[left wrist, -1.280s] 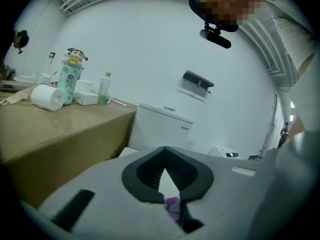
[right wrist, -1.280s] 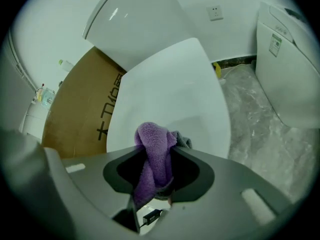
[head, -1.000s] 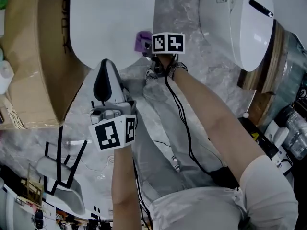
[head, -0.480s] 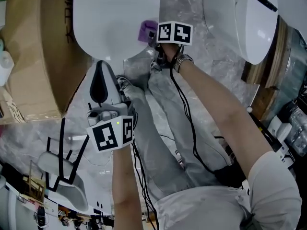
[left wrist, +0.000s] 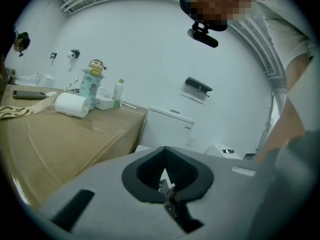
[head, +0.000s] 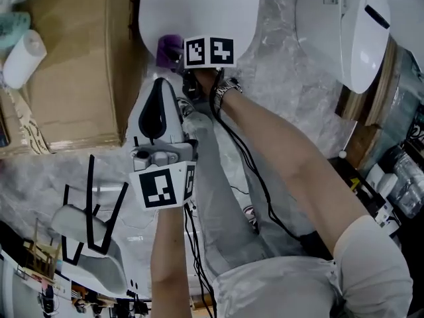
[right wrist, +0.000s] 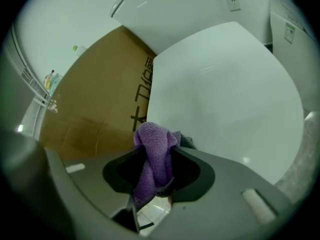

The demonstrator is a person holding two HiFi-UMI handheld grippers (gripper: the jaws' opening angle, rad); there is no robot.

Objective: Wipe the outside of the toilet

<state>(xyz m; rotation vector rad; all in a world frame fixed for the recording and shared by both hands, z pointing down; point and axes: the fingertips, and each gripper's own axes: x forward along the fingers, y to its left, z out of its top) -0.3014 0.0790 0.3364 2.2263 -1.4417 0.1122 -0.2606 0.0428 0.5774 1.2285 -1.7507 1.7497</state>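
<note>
Grey-white left tongs [head: 158,88] bear a black-and-white marker cube [head: 164,187] — black cables [head: 248,167], grey trousers [head: 218,197].

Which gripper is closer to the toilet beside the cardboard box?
Right. The right gripper holds the purple cloth at the front edge of the toilet; the left gripper hangs short of it.

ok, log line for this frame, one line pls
right gripper: shut on purple cloth | cloth: at edge of toilet lid, beside cardboard box, contact unclear | left gripper: shut, empty

Head view overhead; right gripper view shares toilet [head: 205,5].
</note>
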